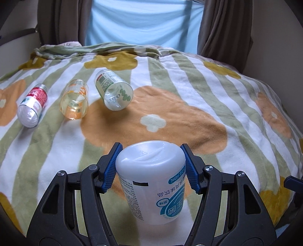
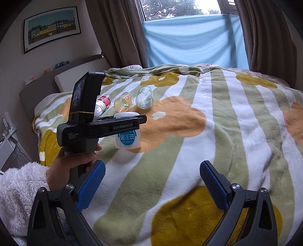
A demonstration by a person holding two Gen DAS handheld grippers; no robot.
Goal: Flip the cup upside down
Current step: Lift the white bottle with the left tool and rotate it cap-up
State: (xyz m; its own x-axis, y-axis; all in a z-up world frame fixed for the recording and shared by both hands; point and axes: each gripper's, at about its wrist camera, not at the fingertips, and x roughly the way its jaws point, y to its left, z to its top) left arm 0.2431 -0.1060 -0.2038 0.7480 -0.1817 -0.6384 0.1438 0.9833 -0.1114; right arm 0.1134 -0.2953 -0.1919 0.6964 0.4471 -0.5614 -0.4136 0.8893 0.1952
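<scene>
In the left wrist view, the left tool (image 1: 151,166) pinches the white cup (image 1: 151,181) between its blue pads, the cup standing base-up on the flowered blanket (image 1: 208,90) of the bed, with three clear cups (image 1: 75,99) lying on their sides farther off. In the right wrist view, the right tool (image 2: 152,181) hangs spread wide over the blanket with nothing between its pads, while a hand (image 2: 75,164) in a fluffy sleeve (image 2: 20,191) holds the left tool around the inverted cup.

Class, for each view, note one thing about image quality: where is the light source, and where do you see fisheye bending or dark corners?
Left wrist view: soft, even daylight; the white cup held in the left gripper shows a mild sheen, and the corners go black. Right wrist view: the window is blown out, the curtains bow outward, and the open right gripper looks slightly soft.
</scene>
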